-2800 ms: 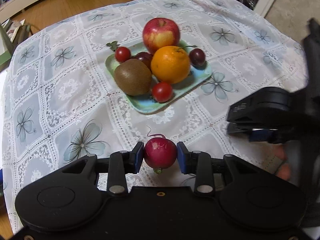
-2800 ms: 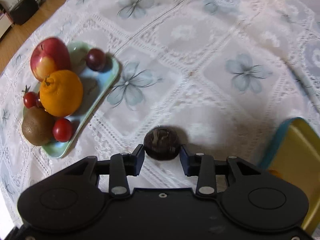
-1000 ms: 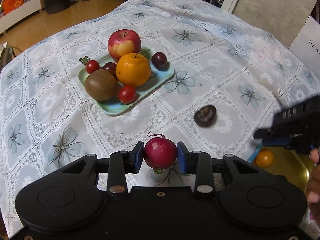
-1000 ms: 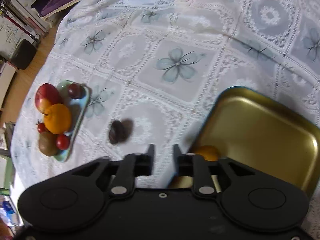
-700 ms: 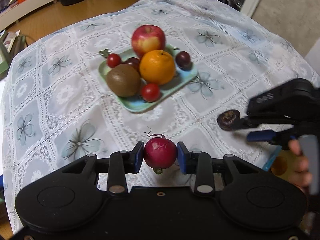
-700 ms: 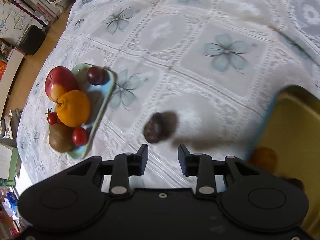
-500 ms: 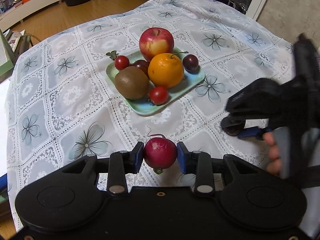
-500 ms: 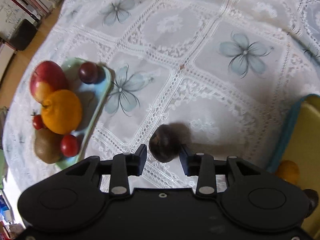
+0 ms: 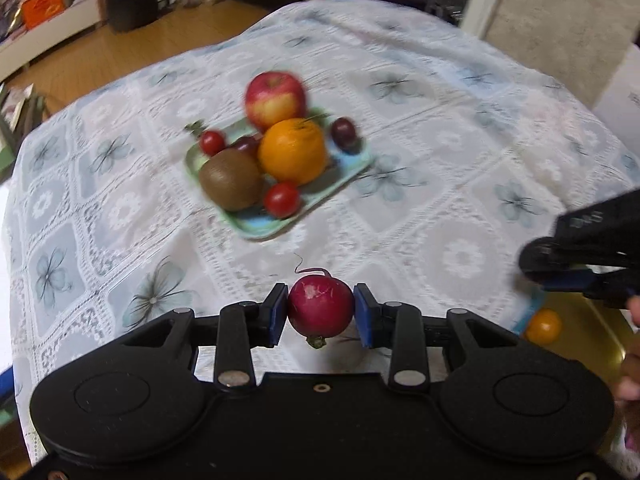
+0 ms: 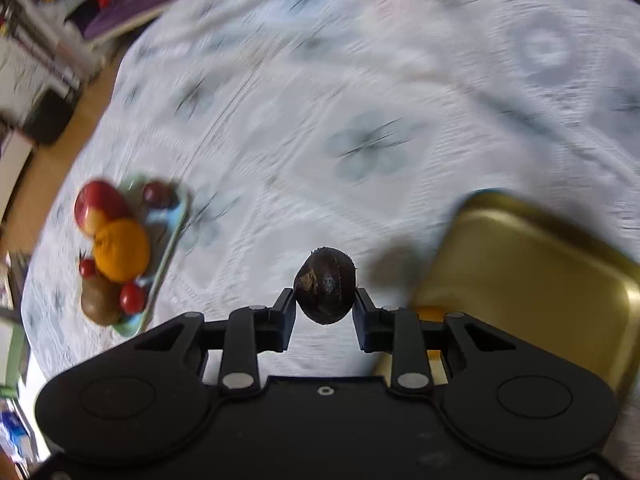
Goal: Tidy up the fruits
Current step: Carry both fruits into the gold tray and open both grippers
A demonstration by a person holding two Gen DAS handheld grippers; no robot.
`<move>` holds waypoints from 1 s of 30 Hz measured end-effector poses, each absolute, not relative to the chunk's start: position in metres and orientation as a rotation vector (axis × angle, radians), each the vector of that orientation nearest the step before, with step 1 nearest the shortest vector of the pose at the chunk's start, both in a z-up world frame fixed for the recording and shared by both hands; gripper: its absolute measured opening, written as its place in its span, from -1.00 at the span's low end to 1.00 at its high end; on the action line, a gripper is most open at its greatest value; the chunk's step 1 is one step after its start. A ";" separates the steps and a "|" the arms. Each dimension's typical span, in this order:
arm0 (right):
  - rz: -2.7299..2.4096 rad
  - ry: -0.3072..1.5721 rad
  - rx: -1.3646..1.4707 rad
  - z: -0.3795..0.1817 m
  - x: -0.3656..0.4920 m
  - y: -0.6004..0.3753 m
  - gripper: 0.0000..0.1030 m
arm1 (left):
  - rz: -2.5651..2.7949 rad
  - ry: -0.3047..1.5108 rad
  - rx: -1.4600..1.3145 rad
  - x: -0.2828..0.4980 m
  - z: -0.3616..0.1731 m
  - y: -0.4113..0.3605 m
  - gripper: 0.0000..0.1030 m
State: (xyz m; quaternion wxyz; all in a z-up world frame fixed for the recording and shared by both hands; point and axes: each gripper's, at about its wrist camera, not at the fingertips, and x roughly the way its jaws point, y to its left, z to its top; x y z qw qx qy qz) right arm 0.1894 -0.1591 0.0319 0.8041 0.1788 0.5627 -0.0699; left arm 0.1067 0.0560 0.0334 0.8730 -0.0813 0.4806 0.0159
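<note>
between the blue pads of the left gripper point(image 9: 321, 316): a red radish point(image 9: 321, 311), clamped, thin root curling up, held above the lace tablecloth point(image 9: 120, 216). between the fingers of the right gripper point(image 10: 325, 302): a dark brown chestnut point(image 10: 325, 286), pinched and clear of the cloth, shadow just to its right. beside it, on the right, a gold tray point(image 10: 532, 276) with a small orange fruit point(image 9: 543, 325) near its corner. farther off, well apart, a pale green plate point(image 9: 352, 168) carrying an apple point(image 9: 275, 100), an orange point(image 9: 292, 151), a kiwi point(image 9: 231, 179), cherry tomatoes and dark grapes. much motion blur in the right wrist view.
</note>
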 end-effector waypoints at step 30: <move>-0.134 1.143 0.456 0.054 0.044 -0.314 -0.38 | -0.162 1.157 0.109 0.000 0.013 -0.152 -0.15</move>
